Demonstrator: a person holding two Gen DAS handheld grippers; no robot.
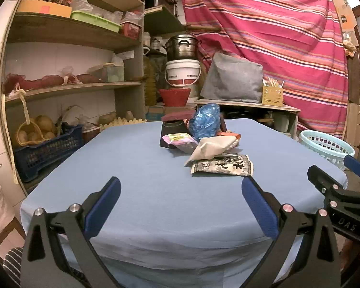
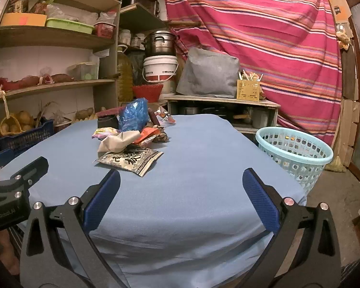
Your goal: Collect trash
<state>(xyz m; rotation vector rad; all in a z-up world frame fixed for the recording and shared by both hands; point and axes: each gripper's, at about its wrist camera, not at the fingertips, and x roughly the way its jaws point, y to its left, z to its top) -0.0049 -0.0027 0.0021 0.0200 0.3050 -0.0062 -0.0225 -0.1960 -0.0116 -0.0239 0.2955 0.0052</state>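
Trash, a black-and-white printed foil packet [image 2: 129, 159], lies flat just beyond the open, empty right claw [image 2: 181, 192], slightly left; the left claw [image 1: 181, 193] also gapes.

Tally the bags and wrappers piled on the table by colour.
Blue bag: 1
Black-and-white packet: 1
Beige paper bag: 1
Pink-yellow wrapper: 1
Orange wrapper: 1
Red-and-white wrapper: 1
Dark brown wrapper: 1
Total: 7 seen; the pile may hide more.
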